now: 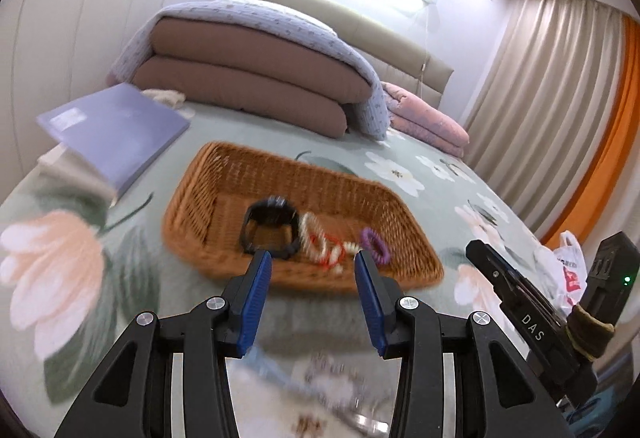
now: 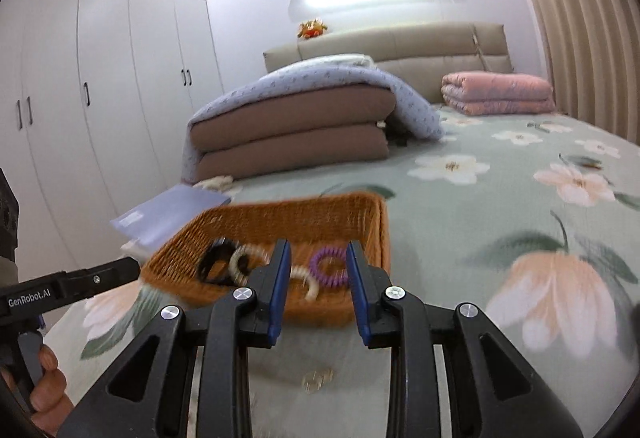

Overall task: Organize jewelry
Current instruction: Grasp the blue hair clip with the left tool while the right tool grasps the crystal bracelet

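A wicker basket lies on the floral bedspread. In it are a black bracelet, a white bead bracelet, a red-and-white one and a purple coil ring. My left gripper is open and empty, just short of the basket's near rim. My right gripper is open and empty at the near rim, in line with the purple coil. A blurred light-blue item and a gold piece lie on the bed under the grippers.
A lilac book lies left of the basket. Folded brown quilts and a pink blanket are at the bed's head. A plastic bag sits at the right. Wardrobes stand left, curtains right.
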Demonstrator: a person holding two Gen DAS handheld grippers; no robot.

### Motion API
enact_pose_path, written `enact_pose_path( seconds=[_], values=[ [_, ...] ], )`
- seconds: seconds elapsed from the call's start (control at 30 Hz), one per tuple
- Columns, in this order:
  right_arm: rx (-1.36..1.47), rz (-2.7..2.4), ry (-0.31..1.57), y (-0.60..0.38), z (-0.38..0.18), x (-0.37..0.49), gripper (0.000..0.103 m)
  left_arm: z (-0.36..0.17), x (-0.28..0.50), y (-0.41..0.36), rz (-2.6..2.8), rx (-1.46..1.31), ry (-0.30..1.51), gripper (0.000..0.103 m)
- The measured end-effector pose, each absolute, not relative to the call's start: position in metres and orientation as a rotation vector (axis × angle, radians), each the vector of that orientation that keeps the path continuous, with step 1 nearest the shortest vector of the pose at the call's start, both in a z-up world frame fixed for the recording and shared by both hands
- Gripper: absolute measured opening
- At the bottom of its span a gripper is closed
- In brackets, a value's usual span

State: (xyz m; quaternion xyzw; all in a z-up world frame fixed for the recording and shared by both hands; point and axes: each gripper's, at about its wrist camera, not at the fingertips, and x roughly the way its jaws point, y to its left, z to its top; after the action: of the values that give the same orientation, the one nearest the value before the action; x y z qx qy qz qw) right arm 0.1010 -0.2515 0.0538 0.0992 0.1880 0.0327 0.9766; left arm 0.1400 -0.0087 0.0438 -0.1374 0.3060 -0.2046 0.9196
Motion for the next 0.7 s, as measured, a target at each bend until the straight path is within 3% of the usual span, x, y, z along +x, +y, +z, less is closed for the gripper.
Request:
enact_pose_path(
  seconds=[0.4, 0.7],
  values=[
    [0.141, 0.158, 0.643, -0.243, -0.001, 0.039, 0.031, -0.005, 0.1, 0.008, -0.403, -0.323, 0.798, 0.045],
    [0.029, 0.141, 0.722, -0.223, -0.018, 0.047, 0.031, -0.028, 0.112, 0.012, -0.377, -0.431, 0.868, 0.044]
  ],
)
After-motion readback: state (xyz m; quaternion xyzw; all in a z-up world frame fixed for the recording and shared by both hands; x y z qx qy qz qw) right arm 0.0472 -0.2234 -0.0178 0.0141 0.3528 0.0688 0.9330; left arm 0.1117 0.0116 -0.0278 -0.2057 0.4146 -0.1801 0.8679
